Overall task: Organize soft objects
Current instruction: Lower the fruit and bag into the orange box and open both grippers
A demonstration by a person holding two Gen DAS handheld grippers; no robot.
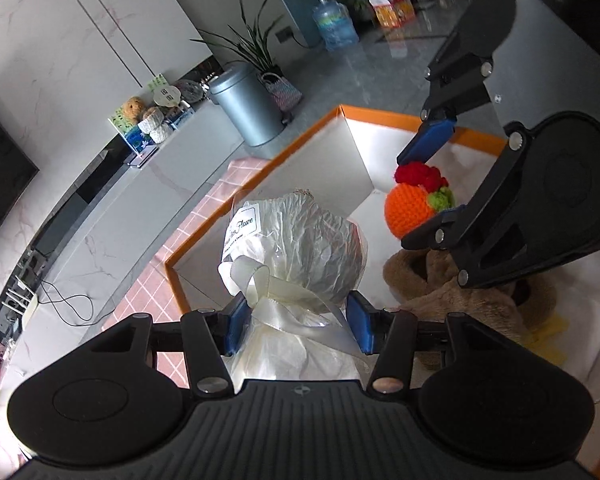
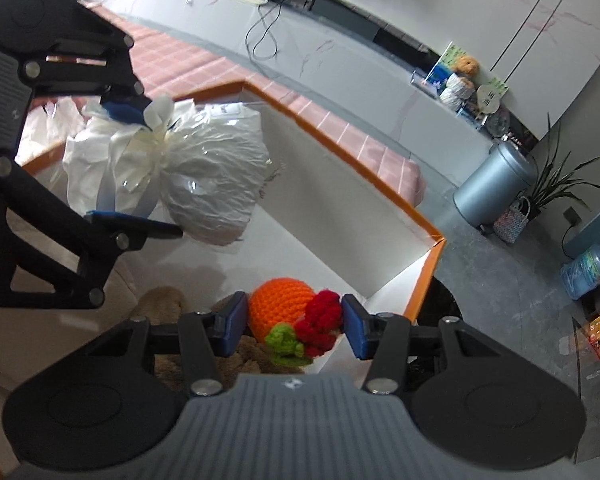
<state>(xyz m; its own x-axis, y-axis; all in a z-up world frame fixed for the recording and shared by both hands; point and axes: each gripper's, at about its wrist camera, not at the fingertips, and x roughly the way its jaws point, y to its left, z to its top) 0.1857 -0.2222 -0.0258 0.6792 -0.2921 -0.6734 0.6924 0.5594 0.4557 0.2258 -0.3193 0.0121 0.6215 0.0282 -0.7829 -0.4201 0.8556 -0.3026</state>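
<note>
My left gripper is shut on the tied neck of a clear plastic-wrapped bundle with a cream ribbon, held over the orange-rimmed white box. In the right wrist view the same bundle hangs between the left gripper's blue pads. My right gripper is shut on an orange crocheted ball with a red and green tuft; the left wrist view shows that ball in the right gripper above the box's inside. A brown plush toy lies in the box beneath it.
The box rests on a pink checked cloth. Beyond it are a grey metal bin, a potted plant, a water jug, and a low white cabinet with small toys on top.
</note>
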